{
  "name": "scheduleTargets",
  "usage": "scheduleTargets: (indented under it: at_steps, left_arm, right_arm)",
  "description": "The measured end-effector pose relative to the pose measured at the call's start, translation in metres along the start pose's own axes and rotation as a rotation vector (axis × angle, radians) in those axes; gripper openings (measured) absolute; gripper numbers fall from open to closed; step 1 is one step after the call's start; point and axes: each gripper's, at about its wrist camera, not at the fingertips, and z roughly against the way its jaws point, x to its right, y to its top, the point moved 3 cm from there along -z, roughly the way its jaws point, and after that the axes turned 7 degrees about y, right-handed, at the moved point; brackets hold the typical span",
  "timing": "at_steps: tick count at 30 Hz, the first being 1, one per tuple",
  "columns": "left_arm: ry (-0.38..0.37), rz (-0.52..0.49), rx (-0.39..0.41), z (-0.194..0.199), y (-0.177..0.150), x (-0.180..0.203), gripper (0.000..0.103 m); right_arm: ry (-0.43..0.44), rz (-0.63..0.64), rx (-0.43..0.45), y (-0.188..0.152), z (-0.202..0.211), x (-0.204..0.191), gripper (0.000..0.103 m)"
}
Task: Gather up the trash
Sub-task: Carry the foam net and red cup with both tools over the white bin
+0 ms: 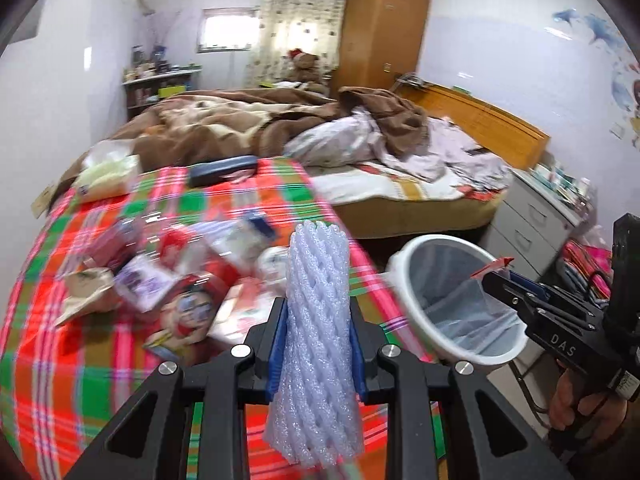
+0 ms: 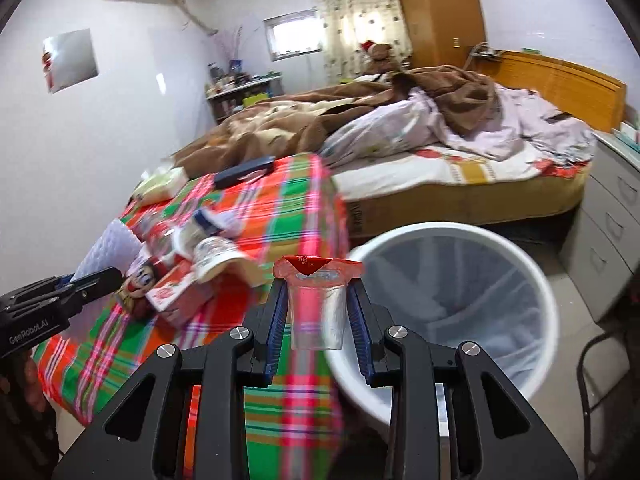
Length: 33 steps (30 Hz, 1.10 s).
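Note:
My left gripper (image 1: 318, 344) is shut on a white foam fruit net (image 1: 316, 320), held upright above the plaid-covered table (image 1: 80, 380). My right gripper (image 2: 318, 320) is shut on a clear plastic cup with a red peel lid (image 2: 318, 304), held at the table's right edge beside the white trash bin (image 2: 532, 288). The bin, lined with a clear bag, also shows in the left wrist view (image 1: 404, 280), with the right gripper (image 1: 496, 276) over its rim. Several wrappers and packets (image 1: 180, 280) lie on the table.
A dark case (image 1: 222, 170) and a tissue pack (image 1: 106, 172) lie at the table's far end. An unmade bed (image 2: 440, 148) stands behind the table. A grey drawer unit (image 2: 608, 232) stands right of the bin. A wooden wardrobe (image 1: 384, 28) stands at the back.

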Motion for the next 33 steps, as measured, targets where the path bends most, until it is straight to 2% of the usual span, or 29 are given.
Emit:
scheduleTargets:
  at_steps: [8, 13, 18, 23, 26, 28, 29, 30, 31, 32, 33]
  left_arm:
    - [-0.117, -0.101, -0.04, -0.039, 0.013, 0.079, 0.028]
    - [-0.15, -0.146, -0.082, -0.068, 0.013, 0.116, 0.028]
    - [-0.173, -0.182, -0.126, -0.092, 0.009, 0.141, 0.028]
    - [-0.186, -0.187, -0.146, -0.106, 0.005, 0.149, 0.028]
    - [-0.193, -0.185, -0.143, -0.109, 0.003, 0.153, 0.035]
    - [-0.199, -0.179, -0.146, -0.11, 0.003, 0.152, 0.053]
    - [-0.197, -0.174, -0.146, -0.109, 0.004, 0.151, 0.057]
    - [-0.193, -0.17, -0.143, -0.109, 0.004, 0.15, 0.06]
    - [-0.194, -0.168, -0.134, -0.106, 0.004, 0.149, 0.06]
    - [-0.193, -0.167, -0.129, -0.105, 0.005, 0.149, 0.06]
    - [-0.185, -0.164, -0.126, -0.103, 0.005, 0.147, 0.061]
  right_arm:
    - [-0.088, -0.066, -0.011, -0.001, 0.001, 0.053, 0.032]
    - [-0.122, -0.095, -0.055, -0.007, -0.011, 0.076, 0.032]
    - [-0.15, -0.124, -0.091, -0.016, -0.015, 0.096, 0.032]
    - [-0.179, -0.134, -0.122, -0.021, -0.018, 0.111, 0.032]
    - [-0.183, -0.146, -0.131, -0.023, -0.018, 0.117, 0.032]
    - [-0.185, -0.152, -0.129, -0.024, -0.017, 0.118, 0.033]
    - [-0.186, -0.153, -0.131, -0.024, -0.017, 0.118, 0.035]
    - [-0.183, -0.152, -0.13, -0.025, -0.016, 0.118, 0.045]
    - [-0.179, -0.153, -0.127, -0.024, -0.017, 0.118, 0.061]
    - [-0.175, -0.152, -0.122, -0.024, -0.016, 0.117, 0.065]
    - [-0.174, -0.155, -0.118, -0.024, -0.015, 0.117, 0.066]
